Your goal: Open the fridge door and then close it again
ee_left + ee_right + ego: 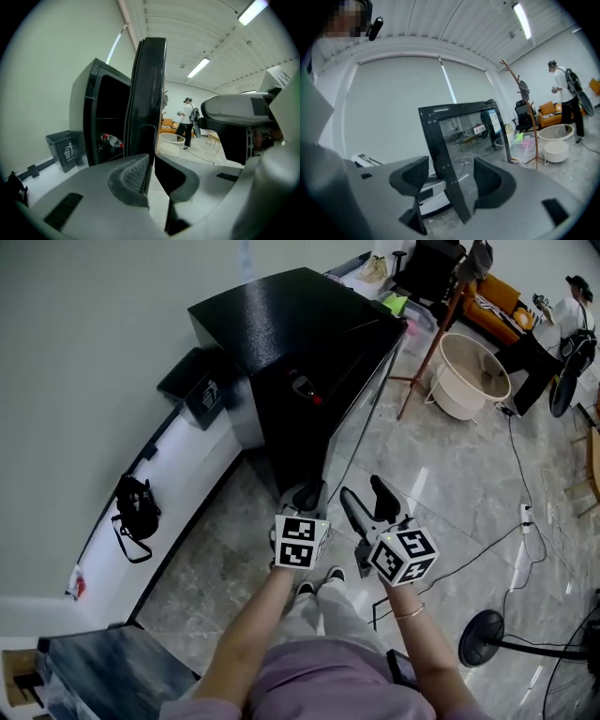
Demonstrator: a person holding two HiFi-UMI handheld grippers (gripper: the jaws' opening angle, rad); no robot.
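The black fridge (281, 324) stands against the wall with its glass door (361, 399) swung out toward me. A red-capped bottle (111, 139) lies inside. My left gripper (307, 493) is at the door's free edge (149, 93), seen end-on in the left gripper view. The left gripper (152, 176) has its jaws close together with a narrow gap; floor shows through it and nothing is pinched. My right gripper (370, 502) hovers just right of the left one, in front of the glass. Its jaws (450, 180) stand wide apart and empty, with the door frame (440, 154) beyond them.
A dark waste bin (202, 395) stands left of the fridge and a black bag (138, 507) lies on the white ledge. A coat stand (427, 362), a white tub (473, 376), cables and a floor fan (483, 638) are on the right. A person (572, 310) stands far off.
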